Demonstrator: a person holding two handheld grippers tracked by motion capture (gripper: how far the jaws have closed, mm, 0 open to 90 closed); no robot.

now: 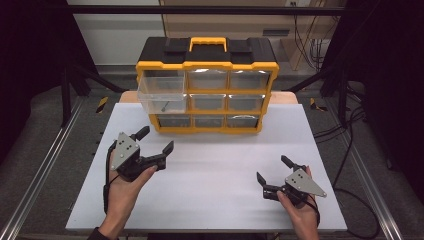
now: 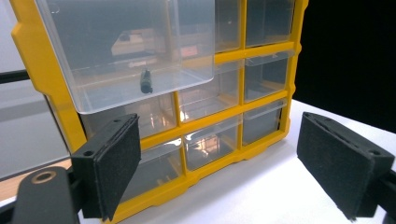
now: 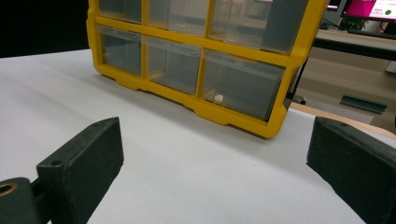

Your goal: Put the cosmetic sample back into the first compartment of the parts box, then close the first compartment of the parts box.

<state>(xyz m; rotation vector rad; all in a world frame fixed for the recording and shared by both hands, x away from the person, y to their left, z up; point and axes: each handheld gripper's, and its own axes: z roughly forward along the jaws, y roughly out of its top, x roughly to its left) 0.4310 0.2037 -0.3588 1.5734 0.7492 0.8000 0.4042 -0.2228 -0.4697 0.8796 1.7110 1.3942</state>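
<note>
Drawer cabinet: yellow frame, black top with a yellow carry handle, standing upright at the far middle of the white table. Three rows of three clear plastic drawers. The top-left drawer is pulled out toward the near side and overhangs the drawers below it; the rest sit flush. In the left gripper view a small dark object lies on the floor of that pulled-out drawer; too small to identify.

Left gripper: held in the person's left hand over the near-left part of the table, just short of the cabinet's lower-left corner. Jaws spread wide with nothing between them. Its own view looks up at the cabinet front through the gap between the black pads.

Right gripper: held in the right hand at the near right, well apart from the cabinet. Jaws also wide apart, nothing gripped. Its own view shows bare table between the pads and the cabinet's lower rows beyond.

A grey three-cornered plate tops each gripper. Dark framing and cables surround the table.
</note>
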